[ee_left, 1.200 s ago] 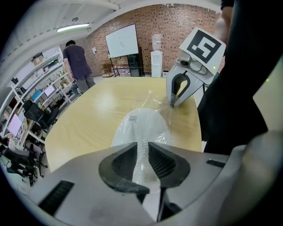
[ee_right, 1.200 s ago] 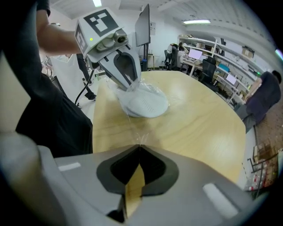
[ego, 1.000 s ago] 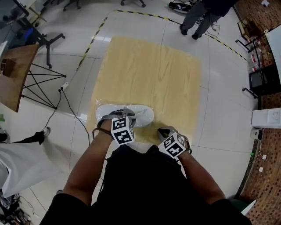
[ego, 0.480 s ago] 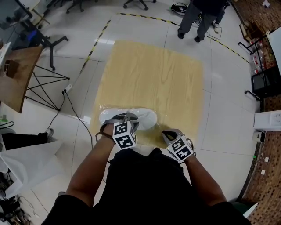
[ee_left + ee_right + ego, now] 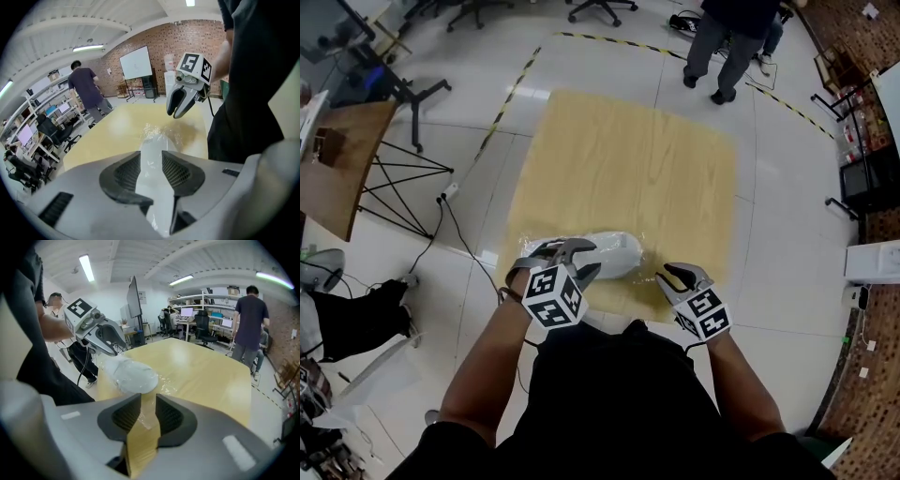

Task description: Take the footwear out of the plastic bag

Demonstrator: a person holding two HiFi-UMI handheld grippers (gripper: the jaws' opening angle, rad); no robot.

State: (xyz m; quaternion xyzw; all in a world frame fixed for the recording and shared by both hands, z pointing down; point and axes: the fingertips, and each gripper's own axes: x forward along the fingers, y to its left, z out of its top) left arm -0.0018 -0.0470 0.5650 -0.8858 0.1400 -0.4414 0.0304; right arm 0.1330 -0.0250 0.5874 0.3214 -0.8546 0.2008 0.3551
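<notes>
A white shoe (image 5: 617, 251) lies on its side in a clear plastic bag (image 5: 649, 274) near the front edge of a yellow wood-pattern mat (image 5: 628, 159). My left gripper (image 5: 586, 257) hovers at the shoe's left part. Its jaws are opening, with the bagged shoe (image 5: 157, 140) between them and the pads not pressing. My right gripper (image 5: 667, 274) is just right of the shoe's toe, by the bag's loose end. Its jaws are opening too, with only mat and a wrinkle of plastic seen through the gap. The right gripper view shows the shoe (image 5: 132, 373) and the left gripper (image 5: 111, 344) ahead.
A person (image 5: 727, 42) stands beyond the mat's far right corner. A folding table with black legs (image 5: 384, 178) and a cable (image 5: 455, 230) lie to the left, and another person's leg (image 5: 356, 314) is at the lower left. Office chairs stand far back, and white floor tiles surround the mat.
Both grippers' jaws have spread apart. The right gripper was shut and has shifted a little to the right. The left gripper has drawn back slightly over the shoe.
</notes>
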